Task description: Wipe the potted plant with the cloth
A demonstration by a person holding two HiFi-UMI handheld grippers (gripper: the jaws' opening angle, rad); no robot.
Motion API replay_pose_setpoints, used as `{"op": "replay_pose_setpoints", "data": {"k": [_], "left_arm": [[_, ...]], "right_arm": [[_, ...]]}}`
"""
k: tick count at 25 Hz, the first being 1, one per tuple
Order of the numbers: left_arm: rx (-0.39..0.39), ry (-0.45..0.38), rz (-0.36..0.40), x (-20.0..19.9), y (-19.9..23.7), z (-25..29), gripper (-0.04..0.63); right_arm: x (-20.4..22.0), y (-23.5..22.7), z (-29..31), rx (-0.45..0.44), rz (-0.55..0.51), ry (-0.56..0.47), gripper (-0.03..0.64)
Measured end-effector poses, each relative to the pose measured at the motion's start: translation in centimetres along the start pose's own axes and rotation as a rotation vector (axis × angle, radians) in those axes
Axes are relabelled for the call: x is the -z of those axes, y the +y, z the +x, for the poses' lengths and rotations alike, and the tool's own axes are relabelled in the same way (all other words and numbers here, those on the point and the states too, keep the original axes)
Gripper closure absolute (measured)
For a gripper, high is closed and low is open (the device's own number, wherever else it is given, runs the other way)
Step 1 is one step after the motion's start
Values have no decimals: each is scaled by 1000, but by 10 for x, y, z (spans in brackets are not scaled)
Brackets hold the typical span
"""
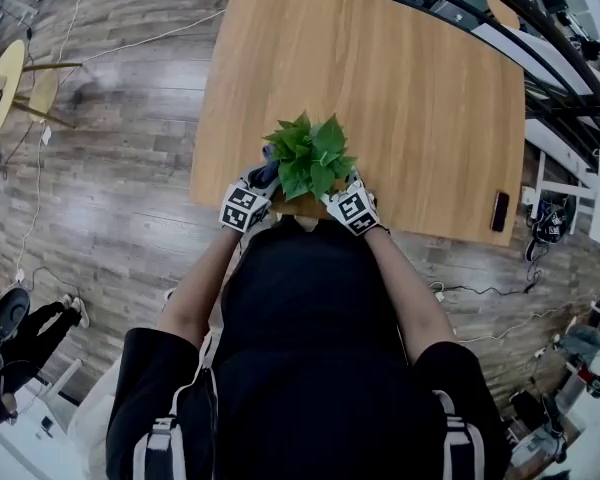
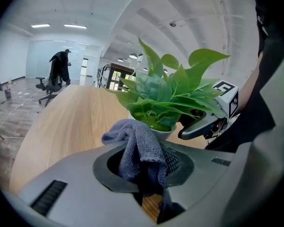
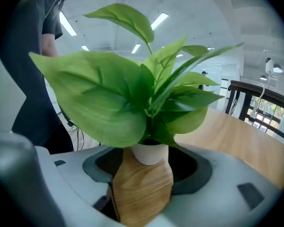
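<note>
From the head view, both my grippers are at the near edge of the wooden surface point(image 1: 410, 88). The potted plant point(image 1: 310, 156) stands between them. My left gripper point(image 1: 252, 196) is just left of the leaves. A bit of gray cloth point(image 1: 266, 175) shows at its fingers. My right gripper point(image 1: 345, 200) is just right of the leaves, and the leaves hide its tips.

In the left gripper view, my left fingers point(image 2: 71, 178) are closed on the cloth point(image 2: 138, 148). It bunches up out of them in a soft lump. Just past the cloth is the white pot point(image 2: 164, 133) with its green leaves point(image 2: 173, 96). I cannot tell if the cloth touches the pot. My right gripper point(image 2: 206, 124) is on the other side of the pot.

In the right gripper view, my right fingers point(image 3: 213, 193) are open and hold nothing. Wood shows in the gap. The pot point(image 3: 149, 152) stands at the far end of that gap, right by the tips. The big leaves point(image 3: 109, 93) spread out above my fingers.
</note>
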State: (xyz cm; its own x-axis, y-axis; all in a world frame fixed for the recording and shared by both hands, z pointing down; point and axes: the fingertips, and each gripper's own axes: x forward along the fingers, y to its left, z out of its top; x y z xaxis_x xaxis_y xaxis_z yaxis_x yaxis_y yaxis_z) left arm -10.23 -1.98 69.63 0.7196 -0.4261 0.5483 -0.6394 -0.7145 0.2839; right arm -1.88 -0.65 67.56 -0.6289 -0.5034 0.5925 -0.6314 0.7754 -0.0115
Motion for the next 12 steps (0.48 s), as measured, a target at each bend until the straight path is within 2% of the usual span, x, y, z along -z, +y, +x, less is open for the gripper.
{"op": "replay_pose_setpoints", "data": {"k": [7,12], "left_arm": [[26,7,7,1,-15,-1,480],[78,9,7,10,-36,-1,480]], "right_arm": [[-2,-7,3,28,42,-7,331],[-1,-6,7,33,54,-5,331]]}}
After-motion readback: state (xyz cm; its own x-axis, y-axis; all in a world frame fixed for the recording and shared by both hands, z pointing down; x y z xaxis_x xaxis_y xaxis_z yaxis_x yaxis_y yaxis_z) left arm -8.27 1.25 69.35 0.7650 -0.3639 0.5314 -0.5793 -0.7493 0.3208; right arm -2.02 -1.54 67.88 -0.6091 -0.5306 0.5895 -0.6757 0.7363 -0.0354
